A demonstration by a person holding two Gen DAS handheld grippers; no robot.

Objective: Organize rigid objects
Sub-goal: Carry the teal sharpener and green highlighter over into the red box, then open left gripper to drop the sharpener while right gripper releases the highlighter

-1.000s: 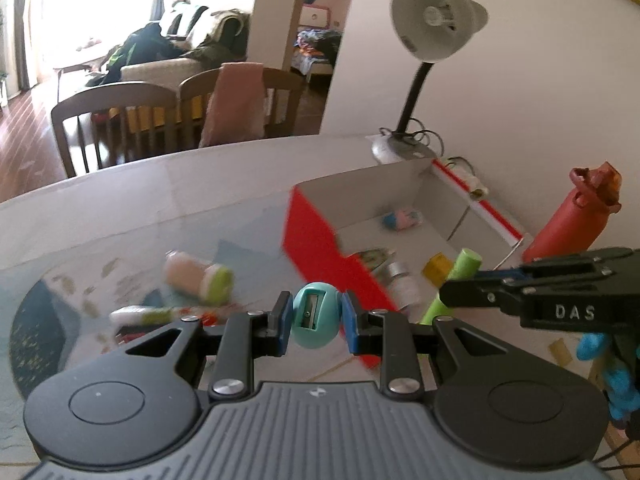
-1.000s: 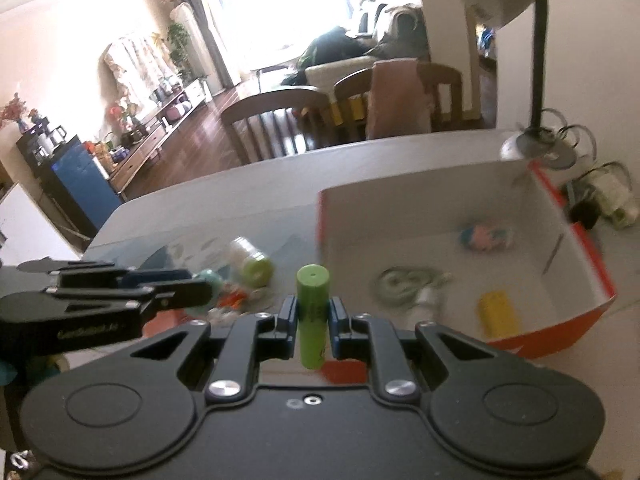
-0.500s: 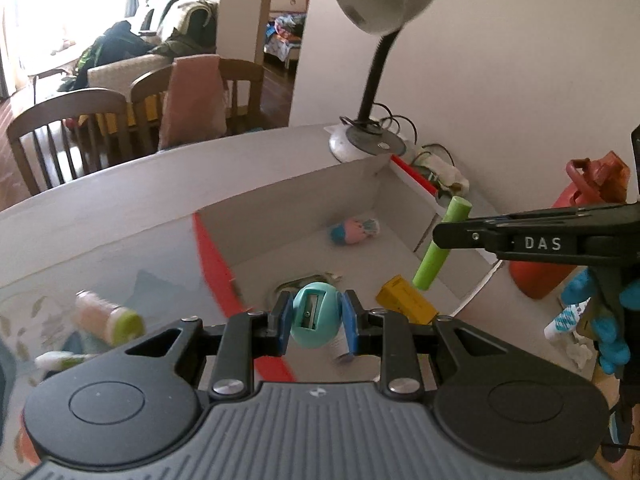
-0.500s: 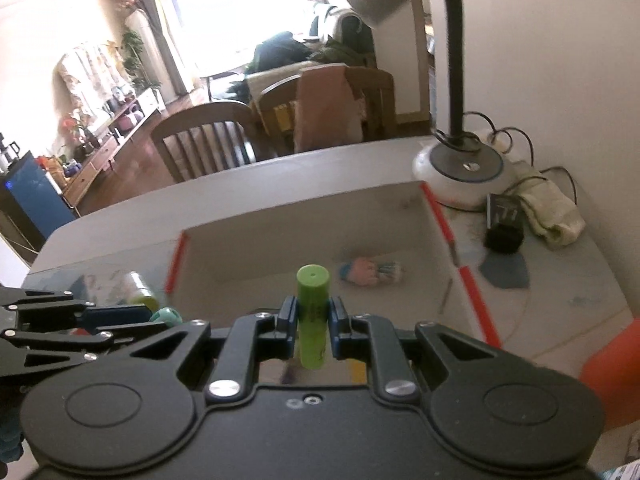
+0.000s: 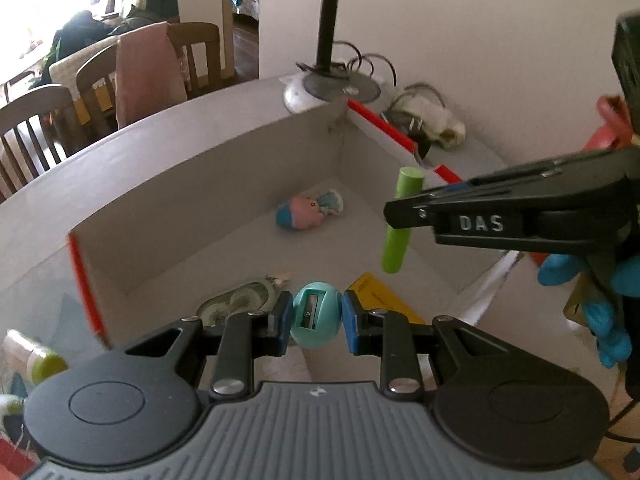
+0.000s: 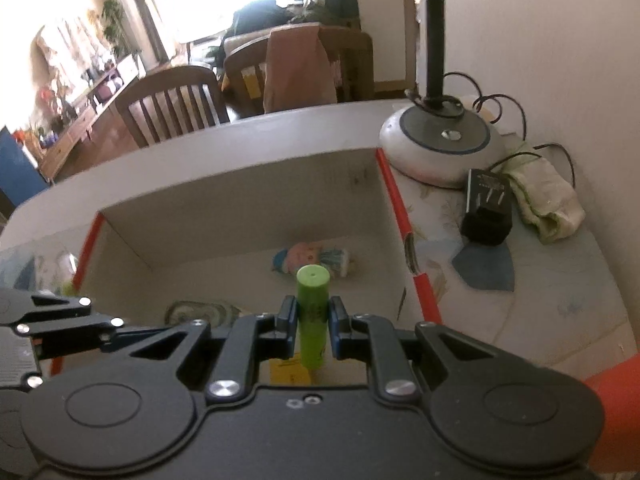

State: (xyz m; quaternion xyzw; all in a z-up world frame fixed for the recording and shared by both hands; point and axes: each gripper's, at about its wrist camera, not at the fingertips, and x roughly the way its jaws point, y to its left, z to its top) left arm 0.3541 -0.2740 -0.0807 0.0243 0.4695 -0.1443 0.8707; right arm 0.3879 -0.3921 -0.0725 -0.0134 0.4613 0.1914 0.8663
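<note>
Reading "DAS" in white capitals on a small black plate, the side of the right gripper [image 5: 404,216] reaches across the left wrist view, its black jaws pinching a lime-green cylinder [image 5: 398,220] that hangs upright above the box [image 5: 224,176]. From its own camera the same gripper [image 6: 313,322] shows blue pads pressed against both sides of the smooth, matte tube [image 6: 313,316], whose flat round top has a tiny central dimple; dark print on its side is too blurred to read. The left gripper [image 5: 316,318] clamps a teal egg-shaped pencil sharpener [image 5: 315,320] between blue pads, its grey blade slot and screw facing the camera, held over the box's near part. The box is shallow cardboard, grey-white inside with orange-red edges. On its floor lie a pink and blue rounded figure [image 5: 309,213] near the far corner, a yellow block [image 5: 378,300] with faint illegible print just beyond the sharpener, and an oval greenish-grey object [image 5: 240,302] beside it. Past the box's far corner stands a lamp's round white base [image 6: 440,146]; a black plug adapter [image 6: 486,210] lies near it
</note>
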